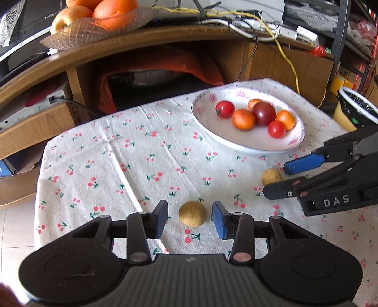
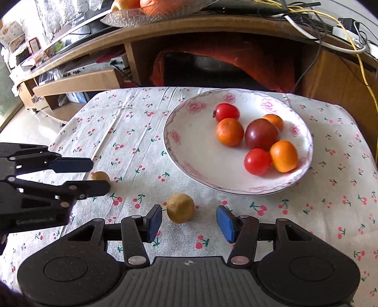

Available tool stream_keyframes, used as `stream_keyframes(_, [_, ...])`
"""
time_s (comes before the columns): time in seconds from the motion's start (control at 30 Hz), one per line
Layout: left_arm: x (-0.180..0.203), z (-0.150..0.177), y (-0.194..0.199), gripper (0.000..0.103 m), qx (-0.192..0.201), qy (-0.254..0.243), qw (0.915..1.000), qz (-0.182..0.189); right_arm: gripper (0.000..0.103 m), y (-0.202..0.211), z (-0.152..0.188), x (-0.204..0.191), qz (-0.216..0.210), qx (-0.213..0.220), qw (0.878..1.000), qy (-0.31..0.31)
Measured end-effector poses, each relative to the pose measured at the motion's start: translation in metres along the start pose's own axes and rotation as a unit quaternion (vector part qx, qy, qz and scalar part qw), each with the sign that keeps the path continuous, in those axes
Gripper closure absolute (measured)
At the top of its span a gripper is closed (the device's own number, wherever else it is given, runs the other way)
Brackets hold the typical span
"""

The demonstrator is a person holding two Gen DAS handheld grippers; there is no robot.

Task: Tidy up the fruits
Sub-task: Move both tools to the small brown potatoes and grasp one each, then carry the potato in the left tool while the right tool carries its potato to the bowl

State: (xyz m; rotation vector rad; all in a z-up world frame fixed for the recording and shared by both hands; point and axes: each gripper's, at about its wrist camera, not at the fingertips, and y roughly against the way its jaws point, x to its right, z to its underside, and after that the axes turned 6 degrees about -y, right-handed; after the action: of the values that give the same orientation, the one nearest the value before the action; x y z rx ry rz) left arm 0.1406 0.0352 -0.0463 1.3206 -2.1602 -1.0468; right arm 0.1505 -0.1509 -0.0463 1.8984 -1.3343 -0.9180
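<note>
Two small tan round fruits lie on the cherry-print cloth. My left gripper (image 1: 190, 220) is open, its blue pads on either side of one tan fruit (image 1: 192, 213), not touching it; the same fruit (image 2: 100, 176) and gripper (image 2: 98, 173) show in the right wrist view. My right gripper (image 2: 189, 220) is open around the other tan fruit (image 2: 180, 207), which sits nearer the left pad; that fruit (image 1: 271, 176) and gripper (image 1: 275, 178) also show in the left wrist view. A white floral plate (image 2: 193, 151) holds red tomatoes, small oranges and a dark tomato (image 2: 261, 134).
A wooden cabinet (image 1: 165, 40) stands behind the table, with a glass bowl of large oranges (image 1: 113, 11) on top and cables across it. A lined bin (image 1: 356, 111) stands at the table's far right. The floor (image 1: 14, 226) lies past the cloth's left edge.
</note>
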Motion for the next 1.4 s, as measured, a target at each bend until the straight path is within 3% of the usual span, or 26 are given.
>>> stream_keyframes(0.2, [0.006, 0.002, -0.003, 0.055, 0.002, -0.009, 0.9999, -0.01, 0.056, -0.005, -0.003, -0.003, -0.002, -0.003, 1.0, 0.005])
stream_keyframes(0.43, [0.016, 0.002, 0.002, 0.068, 0.009, -0.028, 0.9995, -0.007, 0.082, -0.003, -0.001, -0.004, 0.013, -0.003, 1.0, 0.027])
stream_keyframes(0.9, [0.038, 0.004, 0.014, 0.068, 0.009, -0.045, 0.9979, 0.044, 0.082, 0.02, 0.016, -0.004, 0.014, -0.024, 0.999, 0.043])
stream_keyframes(1.07, [0.047, 0.008, 0.008, 0.067, 0.0, -0.068, 0.997, 0.037, 0.08, 0.015, 0.02, -0.004, 0.018, -0.031, 0.998, 0.055])
stream_keyframes(1.4, [0.046, 0.009, 0.008, 0.064, 0.002, -0.067, 0.997, 0.037, 0.076, 0.015, 0.02, -0.002, 0.018, -0.03, 0.998, 0.05])
